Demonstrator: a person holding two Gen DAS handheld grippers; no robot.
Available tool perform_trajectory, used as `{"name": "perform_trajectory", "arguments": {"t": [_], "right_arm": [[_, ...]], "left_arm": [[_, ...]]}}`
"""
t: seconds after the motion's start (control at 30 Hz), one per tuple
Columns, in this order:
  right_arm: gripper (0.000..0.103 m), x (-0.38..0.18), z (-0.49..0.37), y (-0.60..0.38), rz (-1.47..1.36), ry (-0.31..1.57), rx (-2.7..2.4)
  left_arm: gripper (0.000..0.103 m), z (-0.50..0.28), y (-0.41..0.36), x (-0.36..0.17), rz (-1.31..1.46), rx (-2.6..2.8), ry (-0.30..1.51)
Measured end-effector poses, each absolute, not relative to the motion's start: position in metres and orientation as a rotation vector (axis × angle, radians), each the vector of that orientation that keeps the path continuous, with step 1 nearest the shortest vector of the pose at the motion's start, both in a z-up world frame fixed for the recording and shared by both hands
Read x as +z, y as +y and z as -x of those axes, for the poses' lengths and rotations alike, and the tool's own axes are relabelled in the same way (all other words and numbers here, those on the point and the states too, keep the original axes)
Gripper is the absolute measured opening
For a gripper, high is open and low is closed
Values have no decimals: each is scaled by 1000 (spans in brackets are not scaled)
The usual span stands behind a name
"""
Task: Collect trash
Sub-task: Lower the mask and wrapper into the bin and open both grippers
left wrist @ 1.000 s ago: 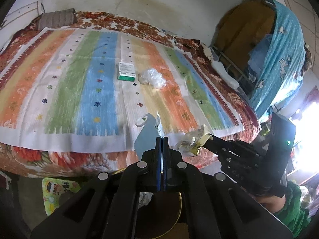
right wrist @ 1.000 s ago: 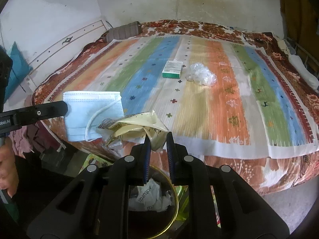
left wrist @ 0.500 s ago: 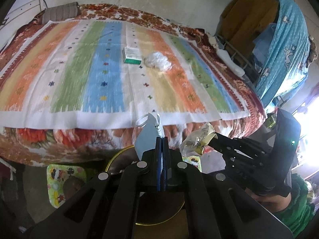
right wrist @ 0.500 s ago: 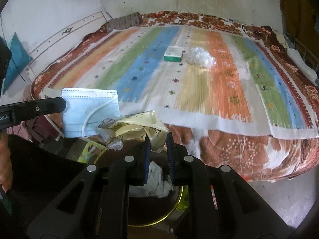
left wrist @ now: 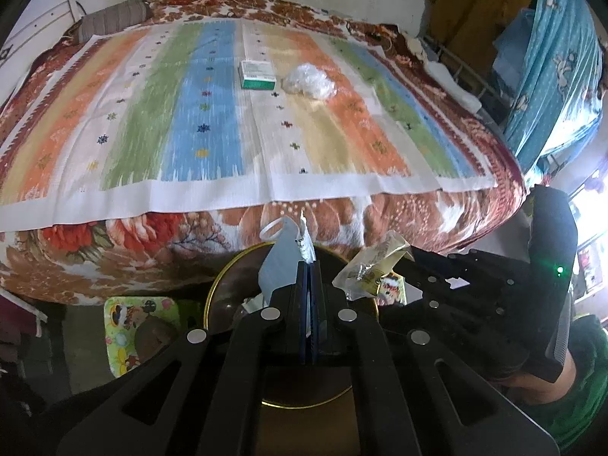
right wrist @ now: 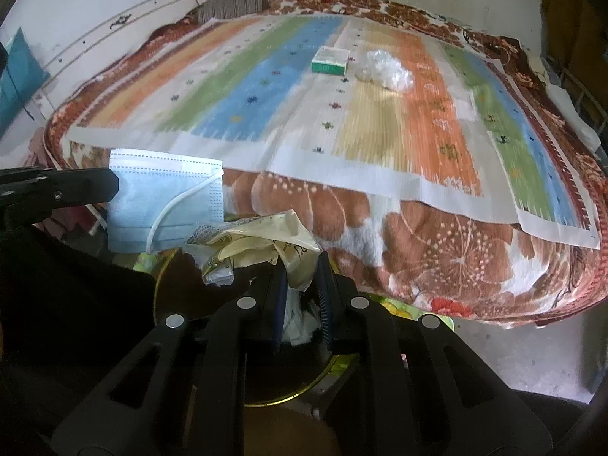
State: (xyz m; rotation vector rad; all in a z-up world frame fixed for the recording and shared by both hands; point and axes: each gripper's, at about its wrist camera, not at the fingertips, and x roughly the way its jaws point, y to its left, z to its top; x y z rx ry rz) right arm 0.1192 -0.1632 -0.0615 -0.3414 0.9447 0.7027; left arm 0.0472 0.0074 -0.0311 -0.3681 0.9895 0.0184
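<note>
A pale blue face mask (right wrist: 163, 201) hangs flat with its white ear loop dangling, above the 10 o'clock rim of a round gold-rimmed bin (left wrist: 212, 296). A crumpled yellowish wrapper (right wrist: 262, 243) hangs over the bin's opening. On the bed at 12 o'clock lie a green-and-white box (left wrist: 257, 75) and, just beside it, a clear plastic wad (left wrist: 309, 80).

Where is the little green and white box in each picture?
Left wrist view: the green and white box lies far up the striped sheet, above centre.
Right wrist view: the box lies top centre.
Shared landmark: the clear crumpled plastic just right of it.
</note>
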Motion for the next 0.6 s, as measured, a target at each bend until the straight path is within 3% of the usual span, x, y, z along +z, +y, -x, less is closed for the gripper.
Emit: {"name": "perform_trajectory", "arguments": {"t": [0.6], "right_arm": [[15, -111, -127, -154, 373, 1137, 621]], "left_arm": [[0, -60, -6, -78, 353, 96, 1169]]}}
